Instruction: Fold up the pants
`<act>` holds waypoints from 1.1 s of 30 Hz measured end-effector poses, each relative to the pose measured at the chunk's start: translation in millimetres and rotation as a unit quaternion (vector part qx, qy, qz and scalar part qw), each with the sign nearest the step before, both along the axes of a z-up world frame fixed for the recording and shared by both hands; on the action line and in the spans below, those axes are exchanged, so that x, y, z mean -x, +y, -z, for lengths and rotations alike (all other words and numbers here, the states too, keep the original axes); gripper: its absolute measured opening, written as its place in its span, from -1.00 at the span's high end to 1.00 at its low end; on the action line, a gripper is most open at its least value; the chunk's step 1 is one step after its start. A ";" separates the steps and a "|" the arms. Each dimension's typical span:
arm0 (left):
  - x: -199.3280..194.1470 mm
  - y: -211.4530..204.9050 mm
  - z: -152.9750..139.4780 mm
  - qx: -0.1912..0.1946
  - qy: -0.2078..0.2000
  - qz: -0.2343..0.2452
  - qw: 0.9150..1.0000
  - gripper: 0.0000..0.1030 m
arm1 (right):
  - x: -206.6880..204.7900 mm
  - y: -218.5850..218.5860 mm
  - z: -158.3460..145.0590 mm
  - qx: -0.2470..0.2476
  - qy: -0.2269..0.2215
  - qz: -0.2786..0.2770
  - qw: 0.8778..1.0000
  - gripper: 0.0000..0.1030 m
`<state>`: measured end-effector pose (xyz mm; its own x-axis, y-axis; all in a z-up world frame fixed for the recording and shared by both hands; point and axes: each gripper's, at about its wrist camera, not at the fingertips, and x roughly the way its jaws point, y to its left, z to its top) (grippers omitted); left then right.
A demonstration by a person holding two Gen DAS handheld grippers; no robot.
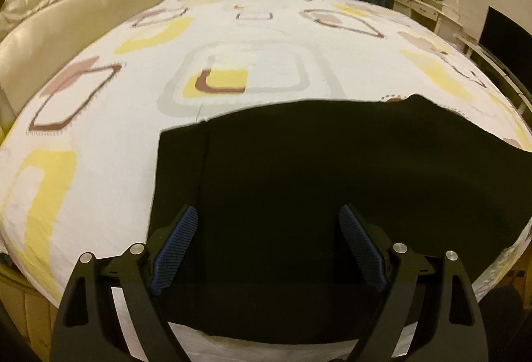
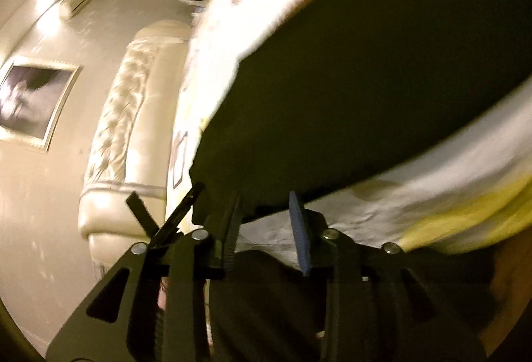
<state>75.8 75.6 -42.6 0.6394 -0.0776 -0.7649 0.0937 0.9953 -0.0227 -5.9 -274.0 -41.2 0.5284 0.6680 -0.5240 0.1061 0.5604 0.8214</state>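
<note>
Black pants [image 1: 332, 179] on white sheet [image 1: 116, 136] (yellow, brown squares)

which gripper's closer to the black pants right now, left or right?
Right. The right gripper has the edge of the black pants between its parted fingers; the left gripper hovers open above the cloth.

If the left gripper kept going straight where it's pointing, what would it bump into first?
Probably the black pants. The left gripper hangs open right over them, tilted down toward the bed. How far above the cloth it sits is hard to tell.
</note>
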 end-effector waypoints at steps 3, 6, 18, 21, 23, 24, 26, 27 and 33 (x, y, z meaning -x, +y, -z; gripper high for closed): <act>1.6 5.7 -8.8 0.017 -0.015 -0.011 1.000 -0.68 | 13.8 -56.1 -31.0 0.042 -0.052 0.005 0.998 0.07; 0.5 11.7 -14.3 0.039 -0.021 -0.029 0.999 -0.68 | 27.4 -134.3 -50.3 0.041 -0.087 0.043 0.994 0.01; -3.4 -16.5 -9.3 0.001 -0.019 -0.018 1.000 -0.68 | 44.5 -432.9 -30.1 0.126 -0.003 0.256 0.958 -0.02; -5.4 -20.7 -7.1 -0.005 -0.016 -0.014 1.000 -0.68 | 32.5 -441.5 -10.1 0.111 0.016 0.235 0.965 -0.02; -5.5 -22.1 -4.8 -0.014 -0.012 -0.015 1.000 -0.68 | 22.5 -441.1 2.3 0.122 0.033 0.223 0.967 -0.02; -5.2 -22.3 -3.5 -0.019 -0.011 -0.017 1.000 -0.68 | 19.5 -442.5 8.7 0.120 0.039 0.218 0.968 -0.02; -3.8 -21.2 -1.6 -0.022 -0.008 -0.018 1.000 -0.68 | 16.9 -449.0 16.1 0.115 0.036 0.217 0.969 -0.04; -3.2 -21.1 -1.1 -0.023 -0.007 -0.019 1.000 -0.68 | 16.3 -449.5 16.9 0.112 0.032 0.215 0.970 -0.11; -5.4 -17.8 2.7 -0.018 0.002 -0.029 0.999 -0.68 | -0.8 -432.9 14.9 0.119 0.040 0.147 0.981 0.00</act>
